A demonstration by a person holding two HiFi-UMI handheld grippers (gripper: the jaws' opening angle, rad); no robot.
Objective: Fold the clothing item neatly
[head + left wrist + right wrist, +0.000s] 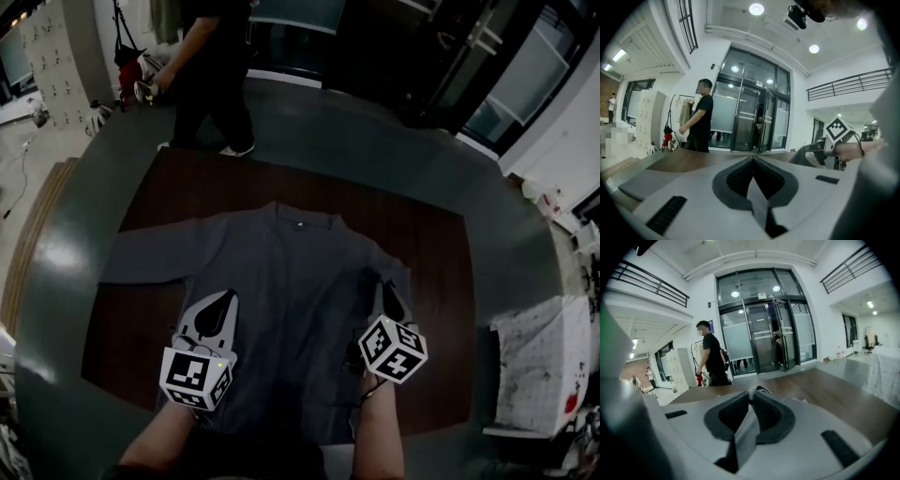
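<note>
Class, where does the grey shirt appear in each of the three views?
Head view: centre, grey shirt spread flat.
Left gripper view: bottom centre, a fold pinched between the jaws.
Right gripper view: same, bottom centre.
Shared landmark: standing person in black.

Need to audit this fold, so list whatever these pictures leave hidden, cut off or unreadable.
1. Shirt, near hem corners: head view, under left gripper, right gripper and forearms.
2. Collar label: head view, too small to read.
3. Sleeve beside the right gripper: head view, partly behind it.
4. Bystander, face: gripper views, blurred over.
</note>
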